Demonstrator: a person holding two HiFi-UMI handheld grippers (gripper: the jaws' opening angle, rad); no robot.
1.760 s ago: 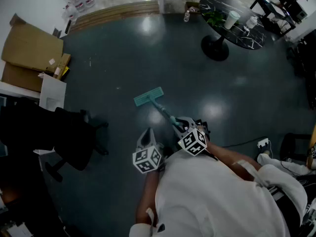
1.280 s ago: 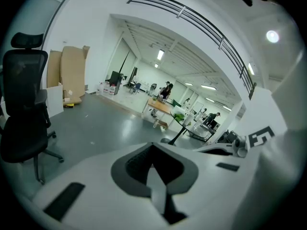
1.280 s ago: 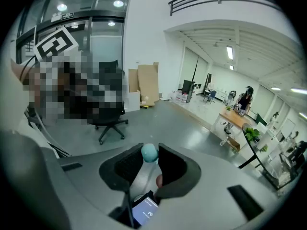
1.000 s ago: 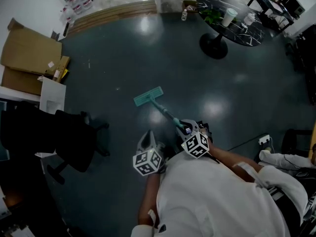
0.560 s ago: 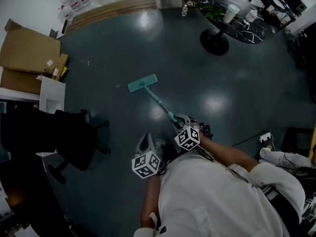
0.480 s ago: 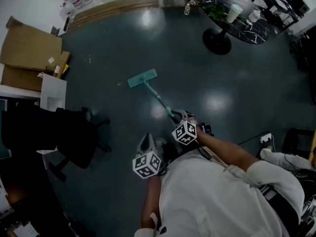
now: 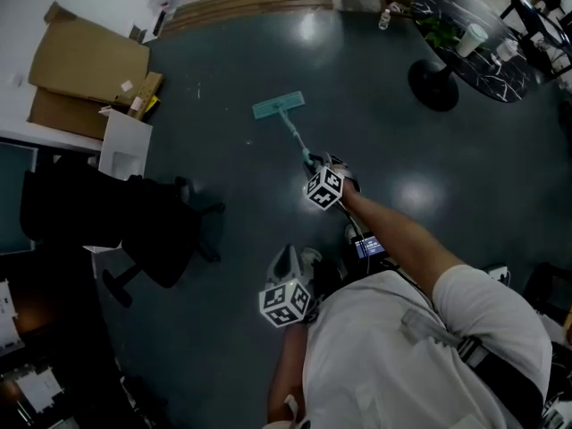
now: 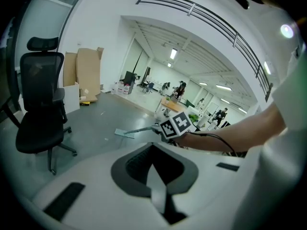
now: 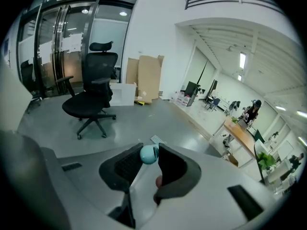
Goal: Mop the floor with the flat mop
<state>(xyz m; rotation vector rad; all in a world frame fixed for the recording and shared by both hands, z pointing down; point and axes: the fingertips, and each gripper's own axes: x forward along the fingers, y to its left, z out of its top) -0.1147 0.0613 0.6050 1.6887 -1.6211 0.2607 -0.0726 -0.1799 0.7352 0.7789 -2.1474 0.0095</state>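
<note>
The flat mop's teal head [image 7: 278,106] lies on the dark floor ahead of me, and its handle [image 7: 296,138] slants back to my right gripper [image 7: 314,162]. That gripper is shut on the handle, my right arm stretched forward. In the right gripper view the rounded teal handle end [image 9: 148,154] sits between the jaws of the right gripper [image 9: 146,152], with the mop head [image 9: 157,139] beyond. My left gripper [image 7: 288,257] hangs close to my body, shut and empty. The left gripper view looks past the left gripper [image 8: 153,150] at the mop head [image 8: 124,133] and handle [image 8: 142,128].
A black office chair [image 7: 152,239] stands to the left, with a white box [image 7: 125,141] and flattened cardboard [image 7: 85,65] behind it. A round dark table [image 7: 465,34] with cups is at the far right. A wooden step [image 7: 250,3] borders the far floor. A power strip [image 7: 497,275] lies at right.
My right arm has stretched out and pushed the mop farther away across the floor. The left gripper has stayed by my body.
</note>
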